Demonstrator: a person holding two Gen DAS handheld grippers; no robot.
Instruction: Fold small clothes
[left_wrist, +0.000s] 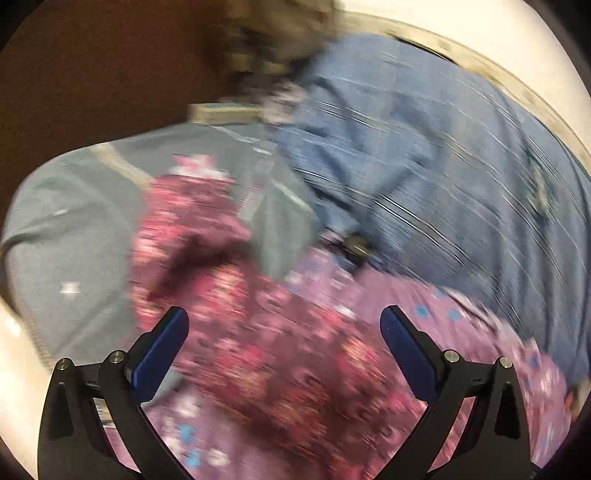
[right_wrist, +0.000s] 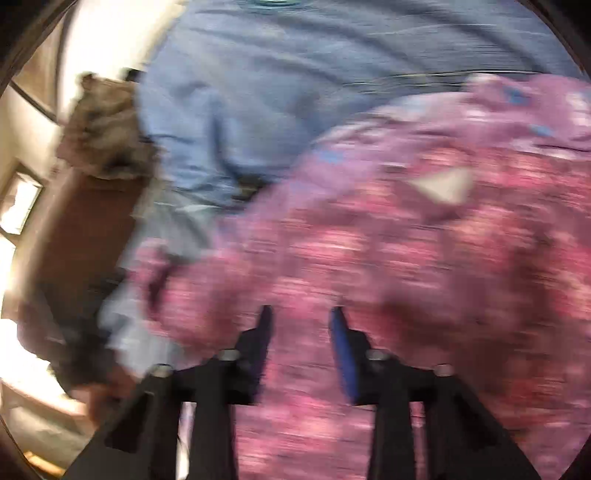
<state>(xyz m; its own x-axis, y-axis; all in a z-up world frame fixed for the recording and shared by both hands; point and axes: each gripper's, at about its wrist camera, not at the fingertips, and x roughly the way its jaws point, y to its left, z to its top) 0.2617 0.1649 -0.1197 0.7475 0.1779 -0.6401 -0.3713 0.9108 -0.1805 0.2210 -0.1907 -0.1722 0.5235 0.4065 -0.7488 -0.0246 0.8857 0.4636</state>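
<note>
Both views are motion-blurred. The left gripper is spread wide and holds nothing, low in frame over the crumpled pink-and-maroon floral garment. The right gripper stands narrowly parted above the same garment; whether it pinches cloth is unclear. Farther up lies a blue striped cloth.

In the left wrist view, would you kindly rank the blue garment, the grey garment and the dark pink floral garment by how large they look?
1. blue garment, filling the upper right.
2 and 3. dark pink floral garment and grey garment: too similar to rank. The floral one lies nearest the camera, and motion blur smears its edges.
</note>
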